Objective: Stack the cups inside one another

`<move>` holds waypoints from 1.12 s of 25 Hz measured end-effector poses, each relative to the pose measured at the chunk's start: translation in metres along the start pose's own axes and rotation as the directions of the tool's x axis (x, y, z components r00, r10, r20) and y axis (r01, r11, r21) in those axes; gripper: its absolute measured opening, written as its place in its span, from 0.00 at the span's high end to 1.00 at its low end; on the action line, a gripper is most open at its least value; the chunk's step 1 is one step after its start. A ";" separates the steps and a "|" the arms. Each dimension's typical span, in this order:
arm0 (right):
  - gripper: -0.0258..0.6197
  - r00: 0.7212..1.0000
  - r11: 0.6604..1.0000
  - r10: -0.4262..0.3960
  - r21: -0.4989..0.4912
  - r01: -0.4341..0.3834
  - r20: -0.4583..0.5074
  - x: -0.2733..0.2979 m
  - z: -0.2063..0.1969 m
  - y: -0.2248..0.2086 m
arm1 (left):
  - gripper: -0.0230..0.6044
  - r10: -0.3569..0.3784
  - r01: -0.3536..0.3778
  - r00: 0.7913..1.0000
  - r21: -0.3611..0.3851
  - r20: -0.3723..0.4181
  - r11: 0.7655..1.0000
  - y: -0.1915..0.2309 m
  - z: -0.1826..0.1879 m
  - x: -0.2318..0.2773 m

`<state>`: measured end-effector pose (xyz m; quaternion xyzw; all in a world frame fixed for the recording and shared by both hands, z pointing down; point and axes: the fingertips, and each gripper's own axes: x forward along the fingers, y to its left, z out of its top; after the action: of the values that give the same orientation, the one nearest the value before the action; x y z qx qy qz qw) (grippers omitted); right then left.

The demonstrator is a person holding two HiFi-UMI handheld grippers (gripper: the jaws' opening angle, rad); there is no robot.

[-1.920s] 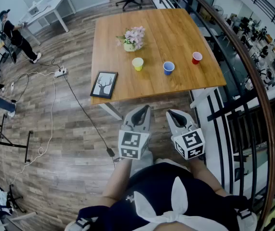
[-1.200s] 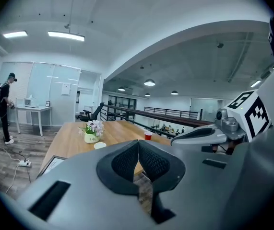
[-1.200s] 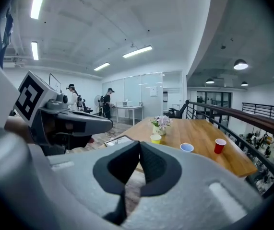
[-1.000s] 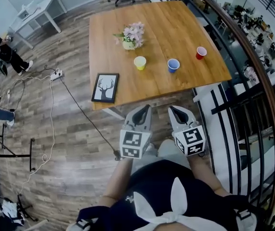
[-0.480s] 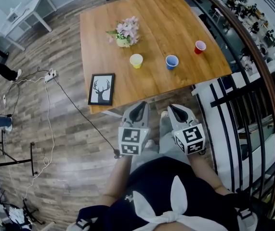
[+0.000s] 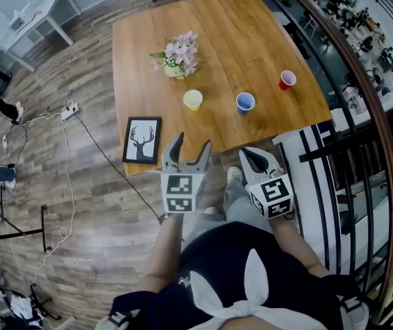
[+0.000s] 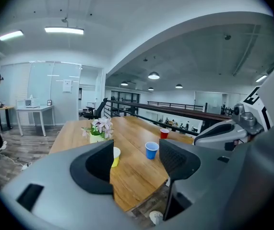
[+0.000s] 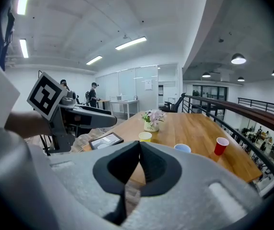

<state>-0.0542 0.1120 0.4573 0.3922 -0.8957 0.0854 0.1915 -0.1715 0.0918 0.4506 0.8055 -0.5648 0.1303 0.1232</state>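
Observation:
Three cups stand apart in a row on the wooden table: a yellow cup, a blue cup and a red cup. My left gripper is at the table's near edge, short of the yellow cup; its jaws have just been opening and stand open with nothing between them. In the left gripper view the yellow cup and blue cup show between the jaws. My right gripper is shut and empty, below the table's near edge. The right gripper view shows the red cup.
A pot of pink flowers stands behind the yellow cup. A framed deer picture lies at the table's near left corner. A black railing runs along the right. Cables lie on the floor at left.
My left gripper has opened and moved forward to the table's edge. The right gripper stays shut. The table has come nearer in the head view.

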 end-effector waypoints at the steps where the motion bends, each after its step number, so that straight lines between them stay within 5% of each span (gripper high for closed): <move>1: 0.96 1.000 1.000 0.002 -0.003 -0.002 -0.001 0.004 0.003 -0.004 | 0.49 0.000 0.000 1.000 0.004 0.000 1.000 0.002 0.003 0.006; 28: 0.96 0.994 0.996 0.087 -0.009 -0.088 -0.067 0.094 0.017 -0.110 | 0.39 0.073 -0.075 0.986 -0.008 -0.147 0.997 0.067 -0.014 0.145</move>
<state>-0.0361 -0.0309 0.4803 0.3483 -0.9057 0.1015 0.2194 -0.1878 -0.0522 0.5179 0.7714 -0.5846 0.1900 0.1649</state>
